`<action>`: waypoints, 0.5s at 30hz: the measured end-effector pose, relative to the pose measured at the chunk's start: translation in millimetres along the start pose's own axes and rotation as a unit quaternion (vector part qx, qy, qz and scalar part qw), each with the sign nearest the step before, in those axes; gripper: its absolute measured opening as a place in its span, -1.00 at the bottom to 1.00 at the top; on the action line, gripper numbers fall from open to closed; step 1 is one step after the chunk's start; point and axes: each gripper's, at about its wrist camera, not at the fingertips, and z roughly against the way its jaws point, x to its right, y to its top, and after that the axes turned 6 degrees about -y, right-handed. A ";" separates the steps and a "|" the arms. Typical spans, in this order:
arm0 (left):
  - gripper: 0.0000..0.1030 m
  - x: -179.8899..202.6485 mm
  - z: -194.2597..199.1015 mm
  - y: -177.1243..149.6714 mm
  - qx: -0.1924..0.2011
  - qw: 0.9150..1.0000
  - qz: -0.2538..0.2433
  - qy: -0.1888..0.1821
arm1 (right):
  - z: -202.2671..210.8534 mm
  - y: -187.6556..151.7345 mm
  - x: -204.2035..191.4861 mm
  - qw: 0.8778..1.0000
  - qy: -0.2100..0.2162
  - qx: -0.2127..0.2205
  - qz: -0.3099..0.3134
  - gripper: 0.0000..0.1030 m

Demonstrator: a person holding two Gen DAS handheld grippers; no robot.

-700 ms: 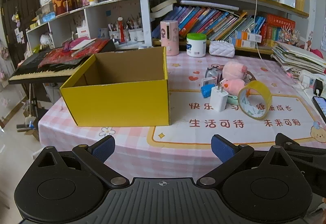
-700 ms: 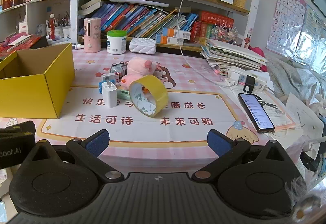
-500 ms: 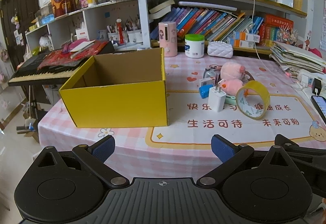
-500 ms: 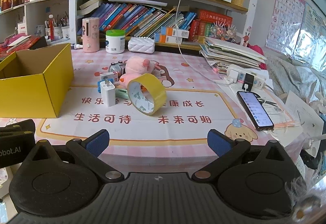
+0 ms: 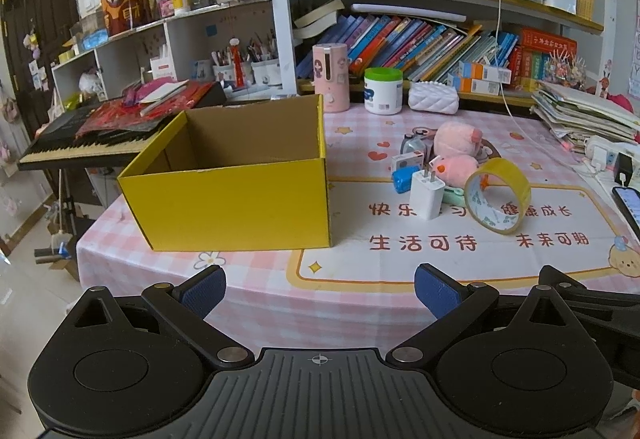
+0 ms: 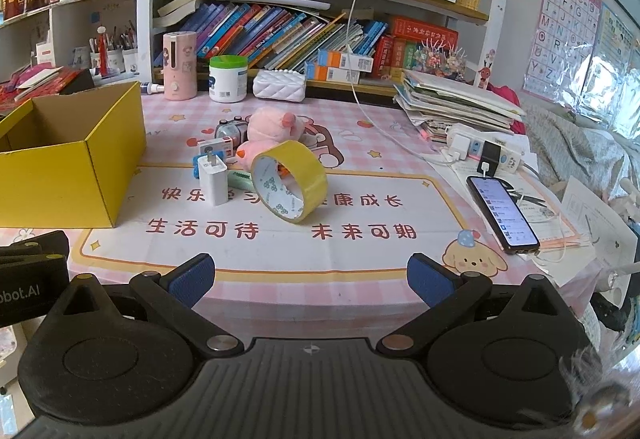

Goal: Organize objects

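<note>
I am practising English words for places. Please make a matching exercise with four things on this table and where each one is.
Things:
1. box
2. tape roll
3. phone
4. green-lid jar

Places:
A. at the back, near the bookshelf
B. on the right side, lying flat, cable plugged in
C. on the left side, open at the top
D. in the middle, standing on its edge beside the white charger

Pairs: 1-C, 2-D, 3-B, 4-A

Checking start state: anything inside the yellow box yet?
The yellow box shows only bare cardboard walls and part of the floor; nothing visible inside. Its front wall hides the near floor.
</note>
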 end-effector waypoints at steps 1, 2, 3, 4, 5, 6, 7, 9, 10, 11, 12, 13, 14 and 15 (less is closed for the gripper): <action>0.98 -0.2 -0.1 0.2 0.000 1.000 0.000 0.000 | 0.7 -0.5 -0.1 1.000 0.000 0.000 0.000 1.00; 0.97 -0.3 0.0 0.7 -0.001 1.000 0.000 0.000 | -0.2 -0.2 0.3 1.000 0.000 0.000 0.000 1.00; 0.98 -0.4 -0.3 1.6 -0.002 1.000 0.000 0.000 | -0.2 -0.4 0.3 1.000 0.000 0.000 0.000 1.00; 0.98 -0.5 -0.6 2.0 -0.002 1.000 0.000 0.000 | -1.5 -0.6 -0.1 1.000 0.001 -0.001 0.000 1.00; 0.98 -0.5 -1.0 2.6 -0.003 1.000 0.000 0.000 | -1.9 -0.8 -0.5 1.000 0.001 -0.002 0.000 1.00; 0.98 -0.5 -1.5 3.1 -0.003 1.000 -0.001 0.000 | -1.9 -1.2 -0.7 1.000 0.001 -0.003 -0.001 1.00; 0.98 -0.6 -1.6 3.3 -0.003 1.000 -0.001 0.000 | -2.0 -1.7 -1.1 1.000 0.001 -0.004 -0.001 1.00; 0.98 -0.5 -1.6 2.9 -0.003 1.000 0.000 0.000 | -3.1 -1.7 -1.2 1.000 0.001 -0.003 -0.001 1.00; 0.98 -0.6 -1.8 3.0 -0.003 1.000 0.000 -0.001 | -3.3 -1.7 -1.2 1.000 0.001 -0.003 -0.001 1.00; 0.98 -0.5 -2.3 3.4 -0.004 1.000 0.000 -0.001 | -3.6 -1.5 -1.0 1.000 0.001 -0.003 -0.001 1.00; 0.98 -0.3 -3.0 3.8 -0.004 1.000 0.000 -0.002 | -3.3 -2.3 -1.5 1.000 0.001 -0.003 -0.001 1.00; 0.98 -0.3 -3.7 4.3 -0.005 1.000 0.000 -0.003 | -4.1 -1.2 -0.8 1.000 0.001 -0.003 -0.001 1.00; 0.98 0.2 -4.5 4.7 -0.005 1.000 0.000 -0.003 | -4.2 -1.1 -0.7 1.000 0.001 -0.003 -0.001 1.00; 0.98 0.3 -5.1 5.2 -0.005 1.000 0.000 -0.004 | -3.9 -1.7 -0.9 1.000 0.001 -0.003 -0.001 1.00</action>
